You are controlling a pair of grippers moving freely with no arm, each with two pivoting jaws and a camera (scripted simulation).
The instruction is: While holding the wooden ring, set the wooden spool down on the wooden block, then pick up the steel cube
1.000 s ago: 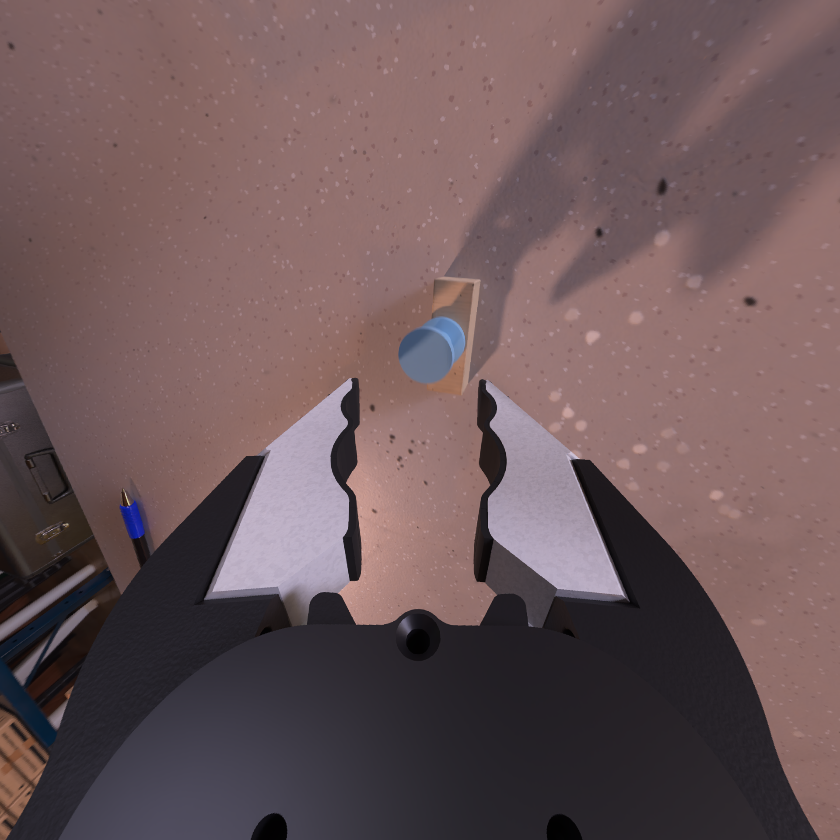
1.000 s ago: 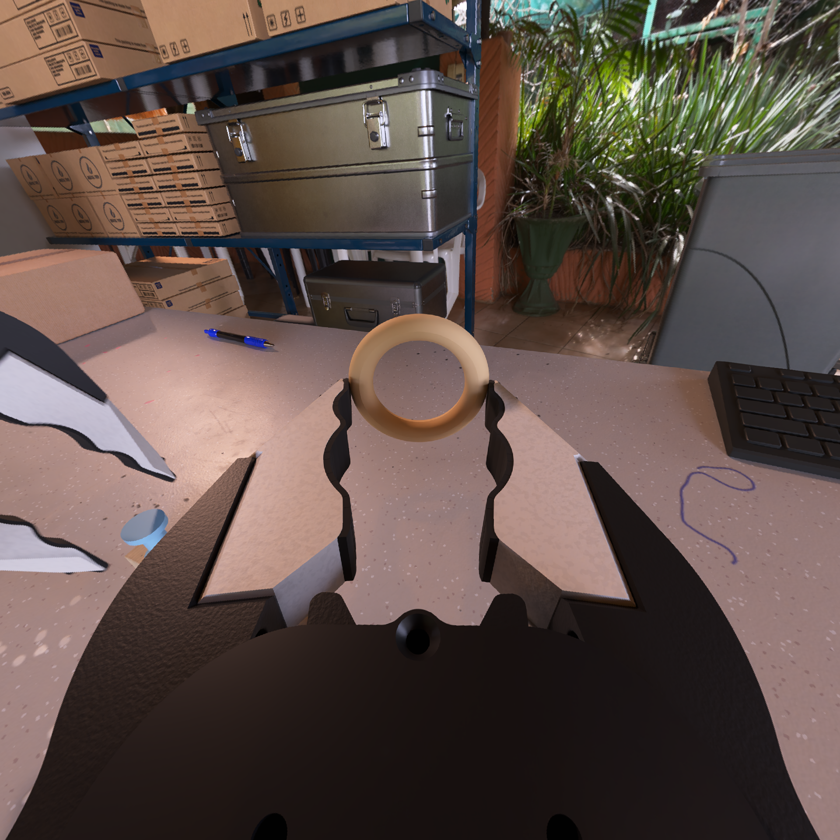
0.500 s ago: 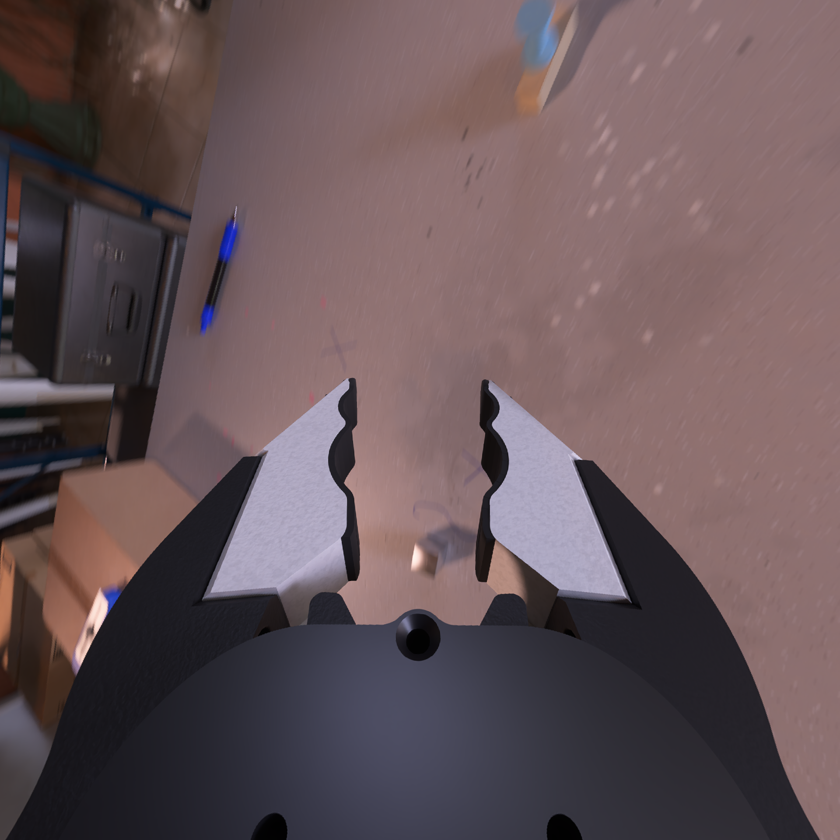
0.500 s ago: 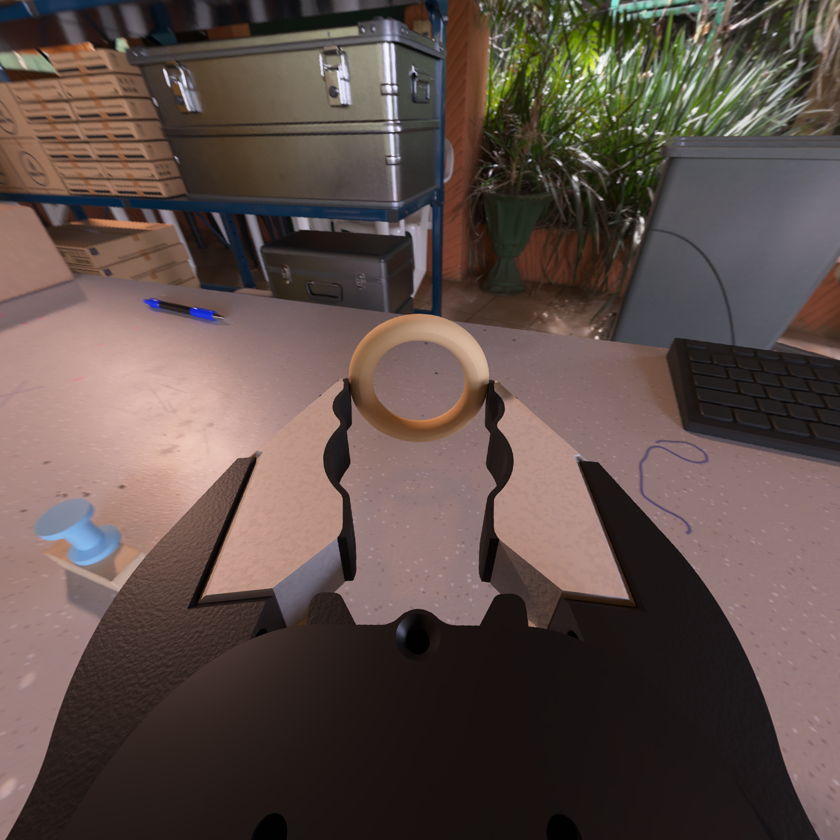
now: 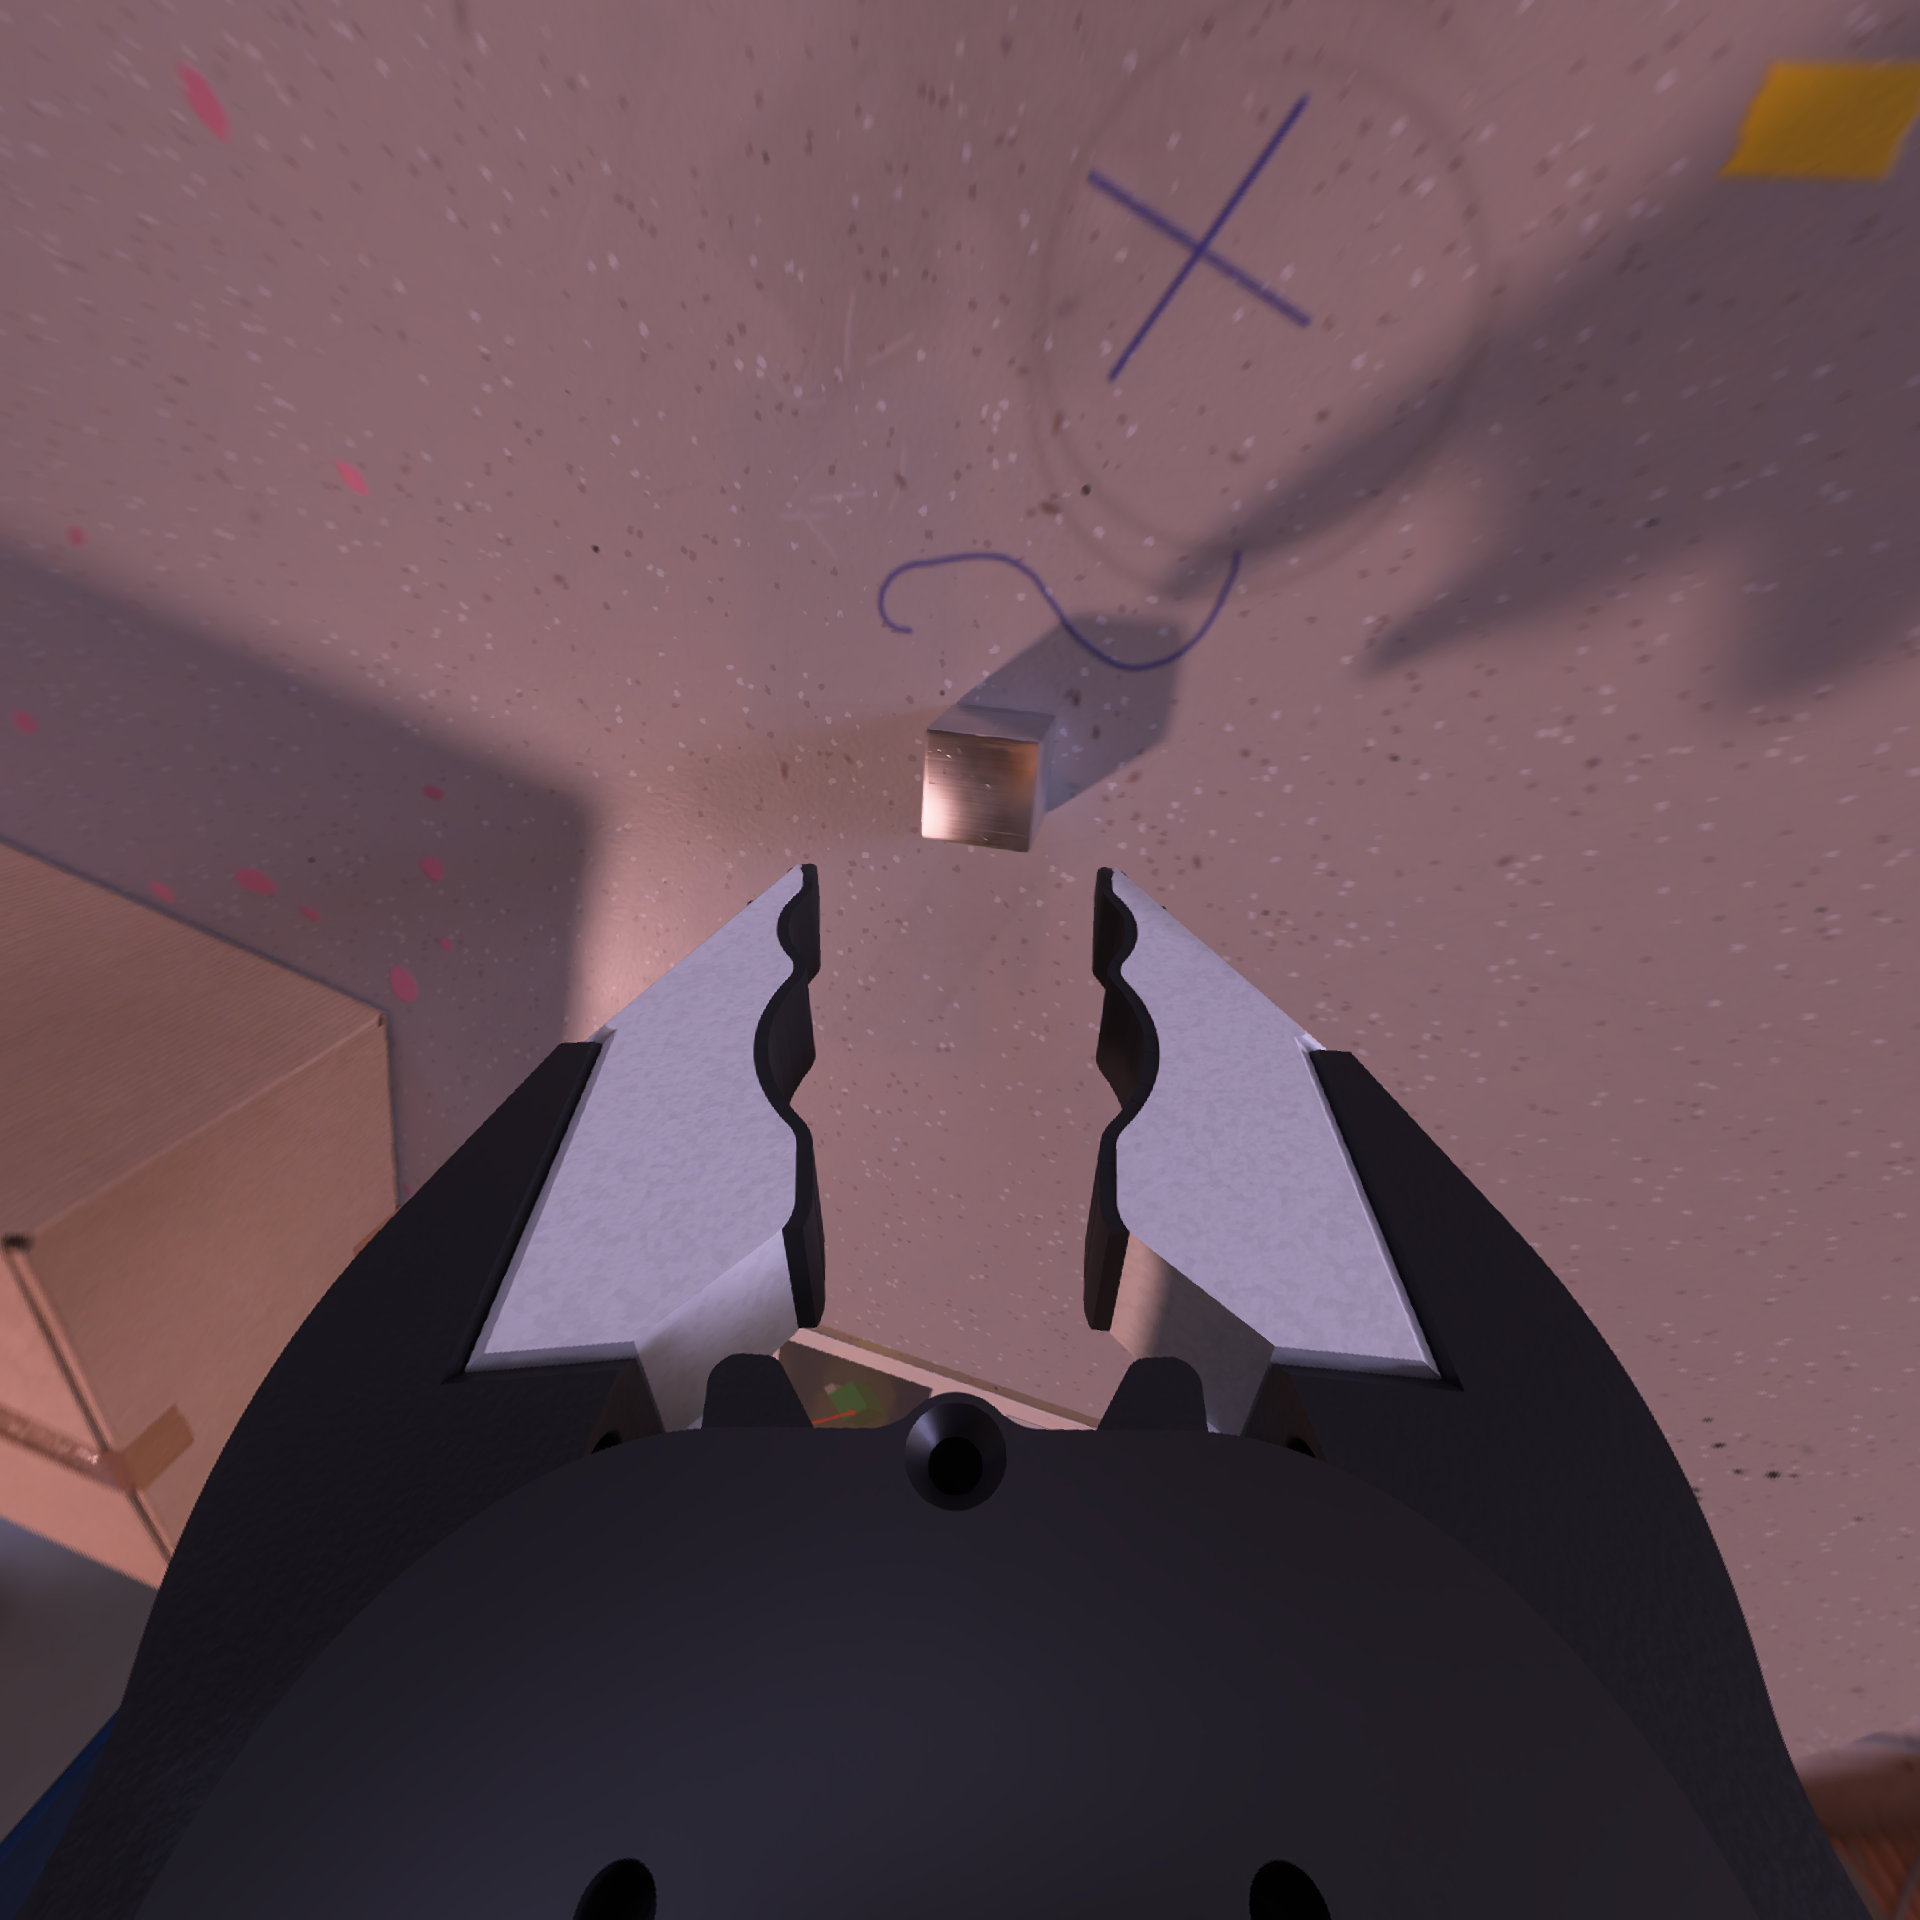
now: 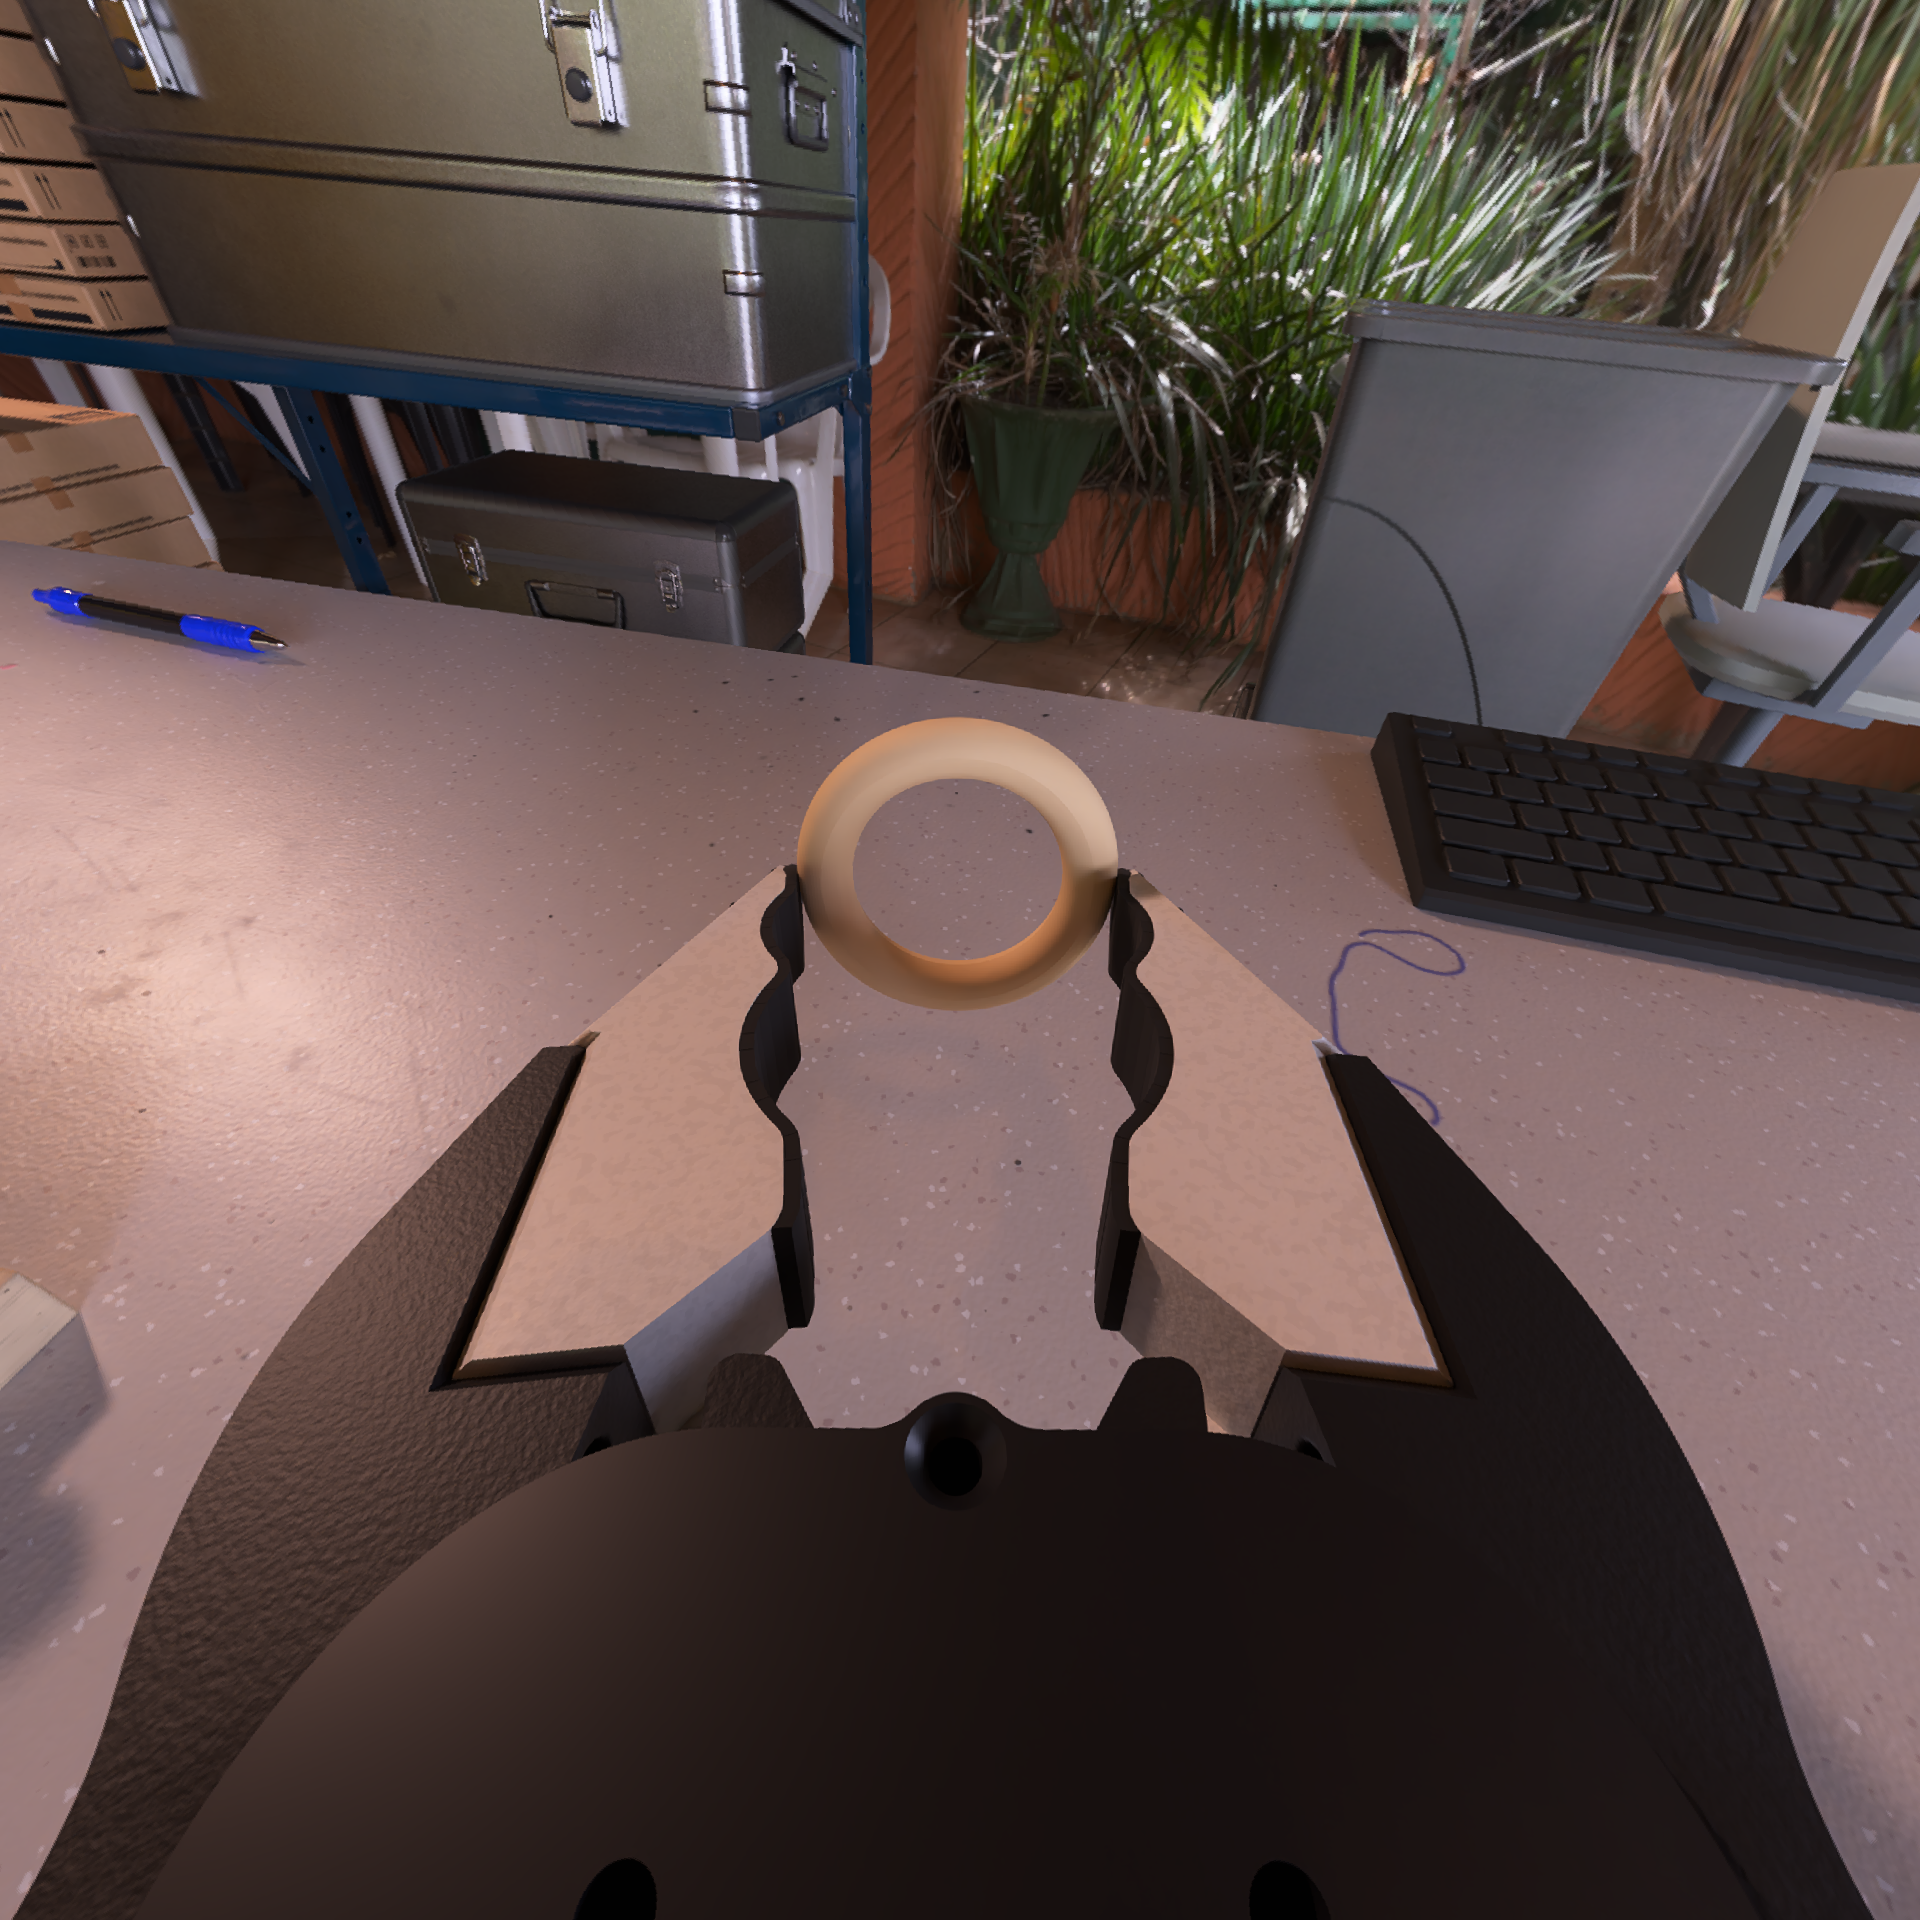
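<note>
In the left wrist view, the small shiny steel cube (image 5: pixel 982 781) sits on the pinkish speckled table, just beyond my fingertips and about centred on the gap. My left gripper (image 5: pixel 954 883) is open and empty above the table. In the right wrist view, my right gripper (image 6: pixel 958 883) is shut on the pale wooden ring (image 6: pixel 958 862), held upright between the fingertips above the table. A corner of the wooden block (image 6: pixel 31 1335) shows at the left edge of that view. The spool is out of sight.
A cardboard box (image 5: pixel 177 1174) stands close on the left of the left gripper. A yellow patch (image 5: pixel 1813 120) and blue pen marks (image 5: pixel 1200 244) lie on the table beyond the cube. A black keyboard (image 6: pixel 1662 842) lies at right, a blue pen (image 6: pixel 156 618) far left.
My left gripper swung away from the blue spool on the wooden block and now points at the steel cube. The right gripper shifted so the block slid to the view's left edge, still holding the ring.
</note>
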